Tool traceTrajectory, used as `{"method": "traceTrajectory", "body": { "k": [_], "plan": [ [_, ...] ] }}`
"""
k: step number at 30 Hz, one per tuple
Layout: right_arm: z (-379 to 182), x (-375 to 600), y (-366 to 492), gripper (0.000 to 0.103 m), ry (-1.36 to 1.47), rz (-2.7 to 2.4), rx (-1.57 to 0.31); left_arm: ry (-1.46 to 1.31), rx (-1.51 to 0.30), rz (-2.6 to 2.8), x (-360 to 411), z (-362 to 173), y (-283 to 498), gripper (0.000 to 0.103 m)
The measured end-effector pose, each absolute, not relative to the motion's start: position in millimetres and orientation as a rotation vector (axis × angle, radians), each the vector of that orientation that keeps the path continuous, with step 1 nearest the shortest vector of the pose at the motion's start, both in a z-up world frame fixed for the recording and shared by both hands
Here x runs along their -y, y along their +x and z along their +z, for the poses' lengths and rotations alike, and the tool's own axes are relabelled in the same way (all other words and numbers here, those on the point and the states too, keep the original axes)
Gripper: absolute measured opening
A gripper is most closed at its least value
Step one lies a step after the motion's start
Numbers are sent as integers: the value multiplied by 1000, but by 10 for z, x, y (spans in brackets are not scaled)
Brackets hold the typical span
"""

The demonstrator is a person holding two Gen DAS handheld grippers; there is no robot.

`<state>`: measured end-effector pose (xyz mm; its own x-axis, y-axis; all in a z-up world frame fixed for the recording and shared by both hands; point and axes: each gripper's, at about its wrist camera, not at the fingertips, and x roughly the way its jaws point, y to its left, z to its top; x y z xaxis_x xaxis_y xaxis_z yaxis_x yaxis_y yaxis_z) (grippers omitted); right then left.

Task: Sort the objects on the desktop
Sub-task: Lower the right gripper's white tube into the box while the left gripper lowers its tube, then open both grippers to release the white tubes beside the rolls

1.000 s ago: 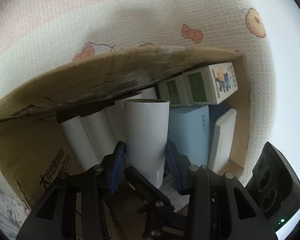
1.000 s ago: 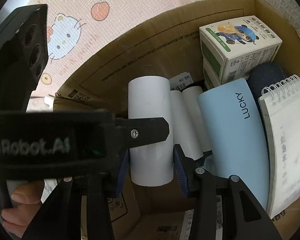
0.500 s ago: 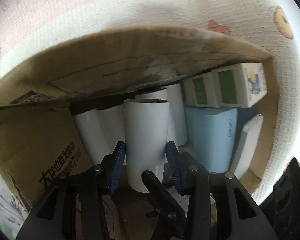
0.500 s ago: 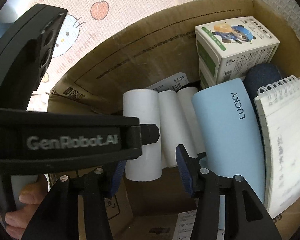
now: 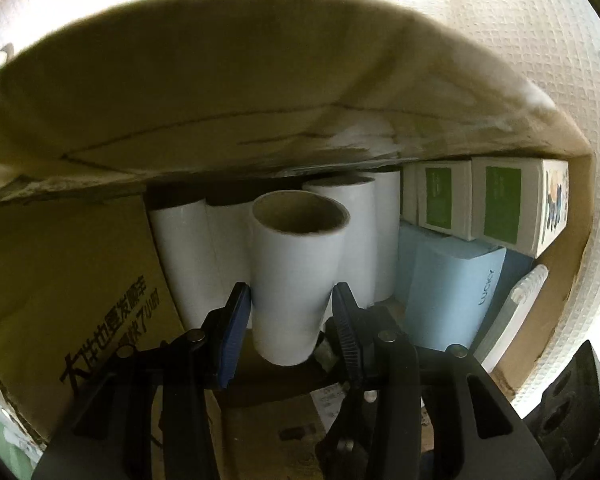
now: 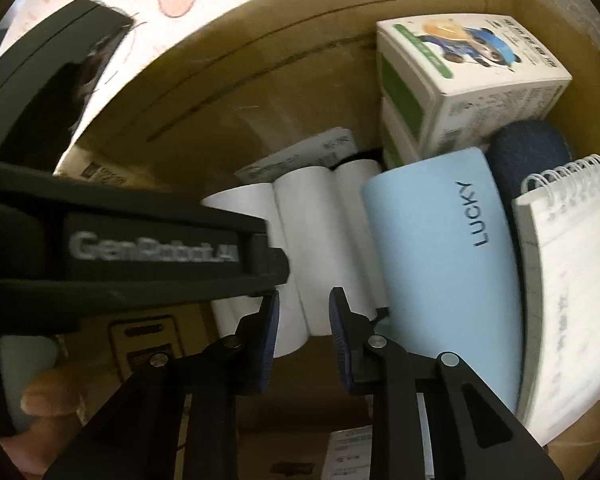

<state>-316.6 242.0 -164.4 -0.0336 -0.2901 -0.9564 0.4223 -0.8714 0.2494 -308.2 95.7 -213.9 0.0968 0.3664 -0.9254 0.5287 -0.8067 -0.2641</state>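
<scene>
My left gripper is shut on a white paper roll, held nearly upright with its open end up, low inside the cardboard box. Behind it several more white rolls stand in a row. In the right wrist view the left gripper's black body crosses the left side, and the held roll shows behind it. My right gripper hovers over the rolls in the box; its jaws are closing, with a narrow gap and nothing between them.
Right of the rolls the box holds a light blue "LUCKY" case, two green-and-white cartons, a dark blue object and a spiral notepad. A finger shows at lower left. A patterned mat lies outside.
The left gripper has sunk deeper into the box with its roll and rolled a little. The right gripper's jaws, which flanked that roll, widened, came off it and have narrowed on nothing.
</scene>
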Motion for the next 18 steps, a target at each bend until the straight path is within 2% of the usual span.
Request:
{"method": "traceTrajectory", "body": {
  "k": [6, 13, 18],
  "plan": [
    [-1628, -2441, -3150, 23, 1770, -1978, -174, 2221, -940, -1784, -945, -2133, -3073, 46],
    [-1596, -2522, -3138, 23, 1775, -1972, -128, 2137, -1017, -1690, -867, -2136, -3059, 46],
    [-1575, -2551, -3147, 23, 1782, -1967, -101, 2174, -1052, -1626, -815, -2152, -3131, 47]
  ]
}}
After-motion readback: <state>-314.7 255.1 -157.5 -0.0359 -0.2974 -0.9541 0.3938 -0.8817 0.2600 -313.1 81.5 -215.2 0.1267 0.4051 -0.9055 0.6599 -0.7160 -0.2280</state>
